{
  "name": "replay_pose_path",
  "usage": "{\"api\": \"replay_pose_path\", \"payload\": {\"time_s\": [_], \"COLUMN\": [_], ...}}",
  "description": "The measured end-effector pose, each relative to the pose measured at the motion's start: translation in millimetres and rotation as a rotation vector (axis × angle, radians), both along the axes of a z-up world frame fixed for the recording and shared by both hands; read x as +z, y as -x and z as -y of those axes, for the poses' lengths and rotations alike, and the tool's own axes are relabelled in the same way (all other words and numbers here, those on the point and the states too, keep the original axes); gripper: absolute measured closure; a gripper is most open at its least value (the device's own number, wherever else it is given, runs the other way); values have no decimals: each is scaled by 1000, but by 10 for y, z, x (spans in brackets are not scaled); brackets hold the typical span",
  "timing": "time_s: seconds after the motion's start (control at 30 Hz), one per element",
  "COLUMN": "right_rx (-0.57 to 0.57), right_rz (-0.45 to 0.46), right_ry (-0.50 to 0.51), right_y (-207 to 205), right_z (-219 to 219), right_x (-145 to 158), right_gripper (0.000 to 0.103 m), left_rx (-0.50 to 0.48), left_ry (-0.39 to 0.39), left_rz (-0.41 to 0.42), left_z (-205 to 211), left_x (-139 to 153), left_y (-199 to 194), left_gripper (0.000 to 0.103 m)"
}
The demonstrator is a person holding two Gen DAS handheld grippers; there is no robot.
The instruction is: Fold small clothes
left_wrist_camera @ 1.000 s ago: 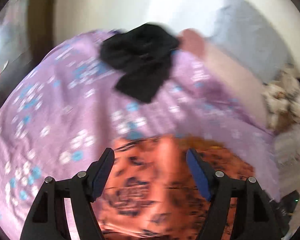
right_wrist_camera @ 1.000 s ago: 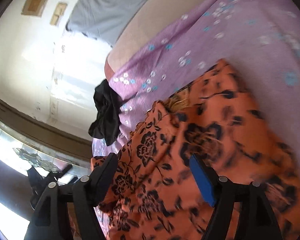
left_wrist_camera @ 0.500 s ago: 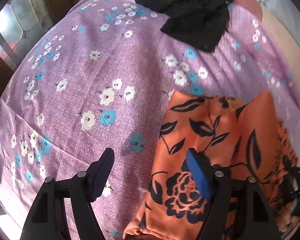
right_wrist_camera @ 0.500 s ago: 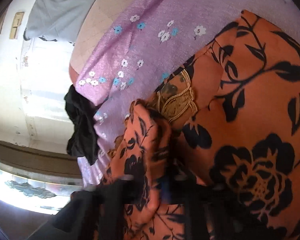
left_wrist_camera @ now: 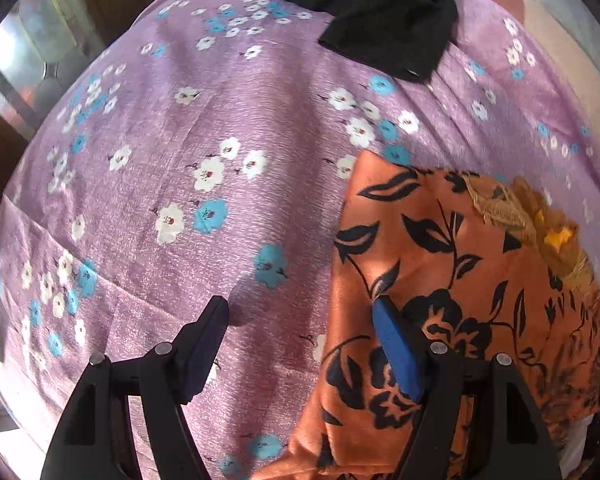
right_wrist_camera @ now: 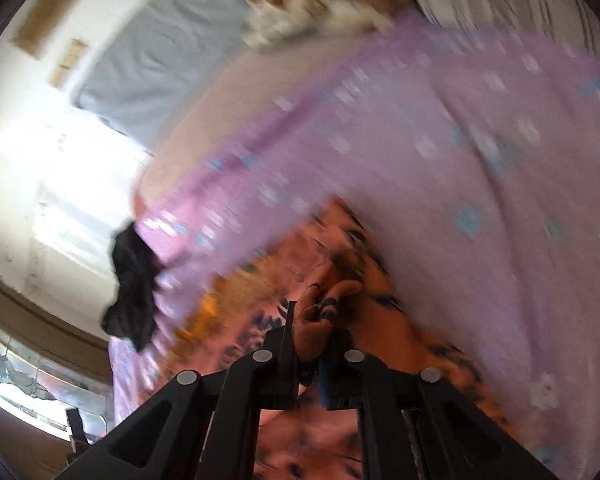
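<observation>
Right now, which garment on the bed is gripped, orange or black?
The orange floral garment: the right gripper is shut on a pinch of it. The black garment lies untouched at the far edge of the purple sheet.

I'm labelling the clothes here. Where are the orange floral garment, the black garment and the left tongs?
orange floral garment [left_wrist_camera: 452,264]: left wrist view, its flat middle.
black garment [left_wrist_camera: 384,12]: left wrist view, its bunched centre.
left tongs [left_wrist_camera: 300,332]: left wrist view, midway between the open fingertips.
</observation>
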State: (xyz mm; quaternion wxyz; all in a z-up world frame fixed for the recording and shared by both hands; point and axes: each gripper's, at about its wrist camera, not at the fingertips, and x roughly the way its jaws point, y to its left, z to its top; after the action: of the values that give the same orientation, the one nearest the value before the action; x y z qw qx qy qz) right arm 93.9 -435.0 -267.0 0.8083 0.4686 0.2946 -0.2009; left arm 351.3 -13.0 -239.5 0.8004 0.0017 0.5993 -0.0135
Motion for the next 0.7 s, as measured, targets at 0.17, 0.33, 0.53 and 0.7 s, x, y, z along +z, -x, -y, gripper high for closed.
{"api": "replay_pose_path", "payload": {"time_s": [0.17,0.33,0.53,0.7], "right_rx": [-8,-99,68,121], "right_rz": [-17,56,40,-152], "right_ry": [-178,5,59,-21], "right_y": [124,304,-292,-731], "right_z": [256,299,112,132], "right_x": [-186,242,305,-254], "right_gripper": [87,81,81,82], "left_rx": [-8,18,-130,-186], "left_ry": [-33,-23,-6,-100], "left_rz": [31,127,144,64], "left_z": [72,62,436,663], "left_x": [48,272,283,-37], "left_y": [53,89,228,231], "left_gripper": [28,28,28,26]}}
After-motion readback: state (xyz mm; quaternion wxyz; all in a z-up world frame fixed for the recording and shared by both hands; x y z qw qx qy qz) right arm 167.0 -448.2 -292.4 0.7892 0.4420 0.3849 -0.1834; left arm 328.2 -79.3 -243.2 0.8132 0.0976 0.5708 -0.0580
